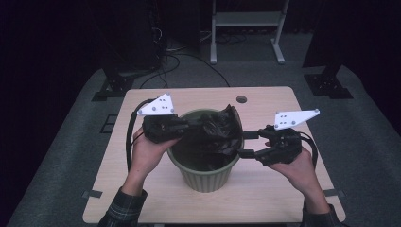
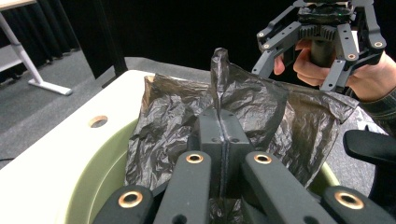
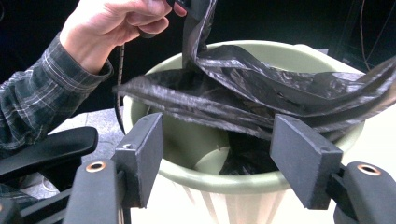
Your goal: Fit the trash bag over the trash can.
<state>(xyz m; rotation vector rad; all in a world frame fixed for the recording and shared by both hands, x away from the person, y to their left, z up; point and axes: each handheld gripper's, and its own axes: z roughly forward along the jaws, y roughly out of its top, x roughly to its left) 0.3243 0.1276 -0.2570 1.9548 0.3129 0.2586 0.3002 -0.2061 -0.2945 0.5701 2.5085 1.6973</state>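
Since the black bag (image 2: 252, 116) is thin, limp, slippery, left tool (image 2: 223, 128) pinches its edge; right tool (image 3: 224, 163) wide, should take the opposite rim edge over the green bin (image 1: 204, 177).

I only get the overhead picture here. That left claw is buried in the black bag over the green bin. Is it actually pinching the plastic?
Observer: Yes. The left gripper view shows the left claw shut tight on a fold of the black bag, with a peak of plastic sticking up above its tips.
Visitor: And the right claw, has it caught the bag too?
Observer: No. In the right gripper view the right claw stands open, its pads on either side of the bag's edge without pressing it.
Visitor: Is anything inside the bin?
Observer: The right gripper view looks into the green bin: part of the bag hangs down inside, and the pale bottom shows beside it.
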